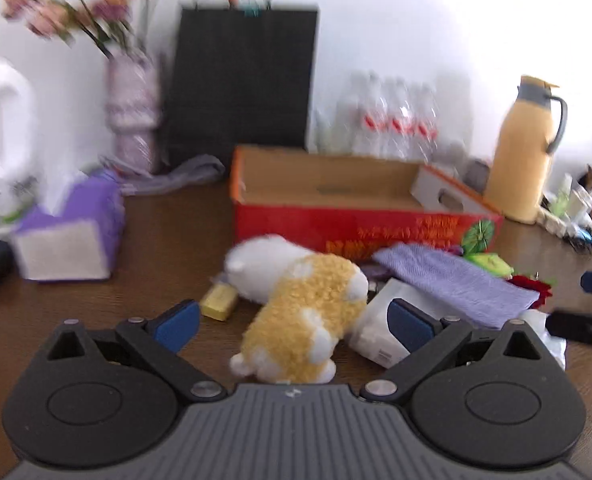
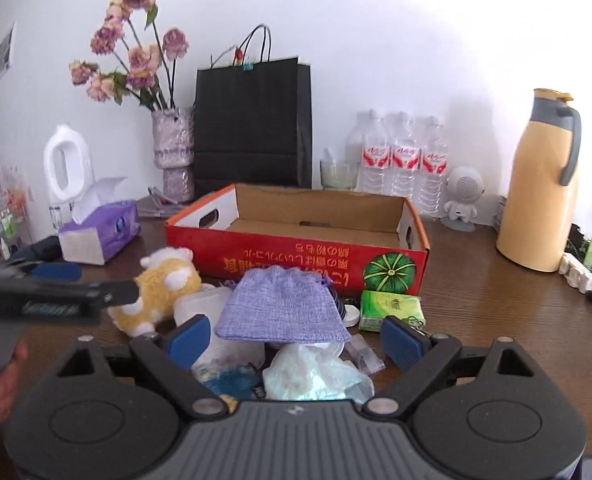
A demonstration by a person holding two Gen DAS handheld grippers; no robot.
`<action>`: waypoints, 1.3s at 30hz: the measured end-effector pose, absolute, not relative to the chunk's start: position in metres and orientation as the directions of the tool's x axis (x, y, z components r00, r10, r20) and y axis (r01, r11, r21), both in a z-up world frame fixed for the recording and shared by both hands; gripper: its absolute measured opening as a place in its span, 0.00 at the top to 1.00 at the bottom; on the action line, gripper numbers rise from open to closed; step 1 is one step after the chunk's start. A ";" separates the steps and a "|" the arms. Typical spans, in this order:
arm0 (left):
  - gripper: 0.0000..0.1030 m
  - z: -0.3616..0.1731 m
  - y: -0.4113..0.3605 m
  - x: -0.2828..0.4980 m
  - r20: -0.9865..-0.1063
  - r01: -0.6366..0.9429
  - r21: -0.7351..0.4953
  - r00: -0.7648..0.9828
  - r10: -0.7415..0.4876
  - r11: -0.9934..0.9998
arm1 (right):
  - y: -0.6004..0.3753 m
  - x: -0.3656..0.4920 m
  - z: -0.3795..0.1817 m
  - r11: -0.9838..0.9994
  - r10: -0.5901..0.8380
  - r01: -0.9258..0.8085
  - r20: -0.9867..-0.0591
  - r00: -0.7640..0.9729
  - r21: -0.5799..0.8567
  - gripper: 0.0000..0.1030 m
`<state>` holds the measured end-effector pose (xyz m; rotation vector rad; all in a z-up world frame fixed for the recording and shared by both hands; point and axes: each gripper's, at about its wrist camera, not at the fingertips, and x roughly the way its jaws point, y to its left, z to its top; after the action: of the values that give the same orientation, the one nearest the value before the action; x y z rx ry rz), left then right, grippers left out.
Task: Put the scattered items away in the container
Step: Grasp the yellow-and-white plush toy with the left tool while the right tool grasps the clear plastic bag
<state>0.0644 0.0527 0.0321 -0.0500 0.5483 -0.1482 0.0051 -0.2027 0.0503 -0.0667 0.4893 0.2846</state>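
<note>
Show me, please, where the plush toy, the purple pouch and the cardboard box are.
plush toy [image 1: 308, 312]: left wrist view, on its yellow back.
purple pouch [image 2: 281, 306]: right wrist view, middle of the fabric.
cardboard box [image 2: 296, 258]: right wrist view, on its red front wall.

red box [image 2: 296, 258], upside-down Japanese lettering

Red box [image 2: 296, 258], yellow-white plush [image 1: 296, 308], lilac woven pouch [image 2: 281, 306]
</note>
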 end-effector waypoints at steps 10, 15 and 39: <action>0.63 0.059 0.044 0.034 -0.420 0.180 -0.028 0.891 -0.175 0.983 | -0.219 0.007 0.018 0.960 0.270 -0.262 -0.562 0.782 0.097 0.73; 0.72 0.096 0.042 -0.006 -0.290 0.145 -0.012 0.946 -0.143 0.989 | -0.225 -0.023 0.048 0.957 0.260 -0.289 -0.500 0.826 0.021 0.74; 0.05 0.028 0.056 -0.103 -0.635 0.239 -0.188 0.711 -0.303 0.953 | -0.251 -0.078 0.048 0.965 0.241 -0.260 -0.522 0.818 0.038 0.69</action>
<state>-0.1027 0.0555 0.0281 -0.0947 0.7204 -0.3010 -0.0780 -0.2510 0.0484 -0.0356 0.5513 0.2671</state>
